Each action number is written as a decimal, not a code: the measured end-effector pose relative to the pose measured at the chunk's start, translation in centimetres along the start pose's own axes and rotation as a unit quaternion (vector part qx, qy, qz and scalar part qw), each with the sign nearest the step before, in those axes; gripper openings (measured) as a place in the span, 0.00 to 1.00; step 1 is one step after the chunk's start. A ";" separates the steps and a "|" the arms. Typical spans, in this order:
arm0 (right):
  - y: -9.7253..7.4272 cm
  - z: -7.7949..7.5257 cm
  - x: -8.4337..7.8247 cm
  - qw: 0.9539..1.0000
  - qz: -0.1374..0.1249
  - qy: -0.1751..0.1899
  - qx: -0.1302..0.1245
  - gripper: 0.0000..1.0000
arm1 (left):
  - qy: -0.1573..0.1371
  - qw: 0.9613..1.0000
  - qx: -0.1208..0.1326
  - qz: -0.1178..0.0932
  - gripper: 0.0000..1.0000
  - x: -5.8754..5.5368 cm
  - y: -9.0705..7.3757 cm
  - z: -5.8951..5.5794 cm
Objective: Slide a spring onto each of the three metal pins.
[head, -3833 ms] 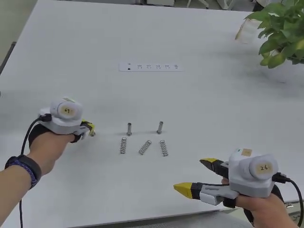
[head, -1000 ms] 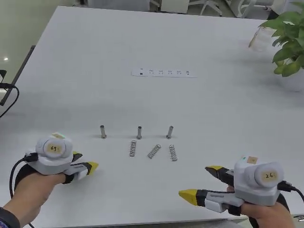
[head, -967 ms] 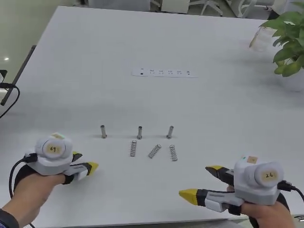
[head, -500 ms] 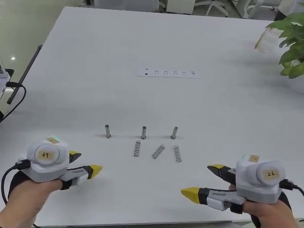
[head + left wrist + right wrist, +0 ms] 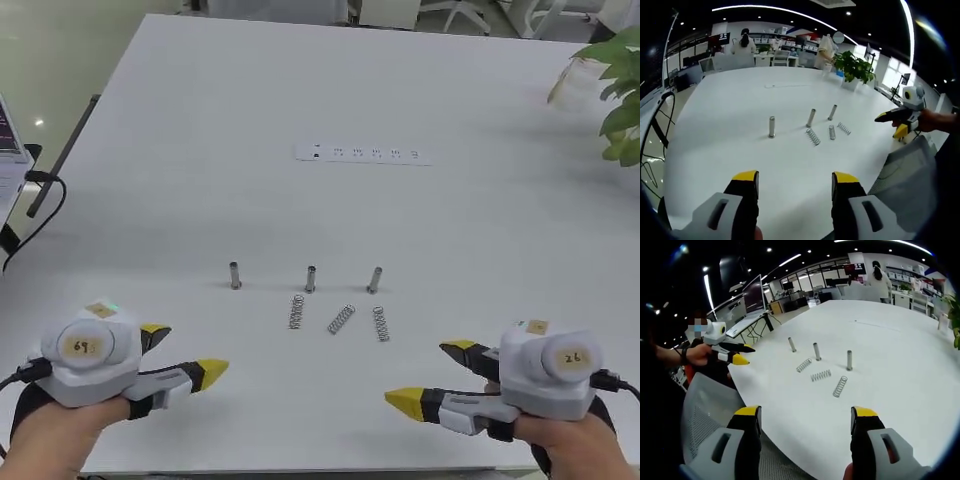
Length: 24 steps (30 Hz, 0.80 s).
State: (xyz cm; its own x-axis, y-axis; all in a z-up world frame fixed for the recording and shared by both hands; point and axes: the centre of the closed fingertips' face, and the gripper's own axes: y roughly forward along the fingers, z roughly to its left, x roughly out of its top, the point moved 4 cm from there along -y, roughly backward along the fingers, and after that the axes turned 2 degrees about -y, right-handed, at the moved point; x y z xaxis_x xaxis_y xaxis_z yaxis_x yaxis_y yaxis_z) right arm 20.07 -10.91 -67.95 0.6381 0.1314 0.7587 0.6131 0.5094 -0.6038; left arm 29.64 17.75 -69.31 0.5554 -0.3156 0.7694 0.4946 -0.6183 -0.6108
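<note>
Three short metal pins stand upright in a row on the white table: left pin (image 5: 235, 275), middle pin (image 5: 311, 279), right pin (image 5: 375, 279). Just in front of them lie three loose springs: left spring (image 5: 296, 311), middle spring (image 5: 341, 319), right spring (image 5: 381, 323). The pins (image 5: 772, 126) and springs (image 5: 813, 136) also show in the left gripper view, and pins (image 5: 816, 351) and springs (image 5: 821, 375) in the right gripper view. My left gripper (image 5: 188, 354) is open near the front left edge. My right gripper (image 5: 432, 375) is open at the front right. Both hold nothing.
A white power strip (image 5: 363, 154) lies farther back on the table (image 5: 200, 130). A potted plant (image 5: 625, 110) stands at the far right. A cable (image 5: 40, 215) hangs off the left edge. A grey chair back (image 5: 705, 410) sits below the table's near edge.
The left gripper has drawn back from the pins towards the front left edge, leaving a third pin standing at the left. The head camera has shifted; the right gripper stays put.
</note>
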 end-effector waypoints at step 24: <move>0.2 0.2 0.1 1.000 0.001 -0.001 0.004 0.71 | 0.017 1.000 -0.011 -0.016 0.58 1.5 -1.3 -1.4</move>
State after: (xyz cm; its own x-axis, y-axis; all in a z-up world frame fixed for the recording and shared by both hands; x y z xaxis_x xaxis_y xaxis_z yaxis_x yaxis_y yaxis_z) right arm 20.16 -10.59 -67.90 0.6387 0.1349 0.7575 0.6076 0.5156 -0.6041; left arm 28.86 17.03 -67.14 0.5169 -0.3189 0.7944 0.4973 -0.6435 -0.5819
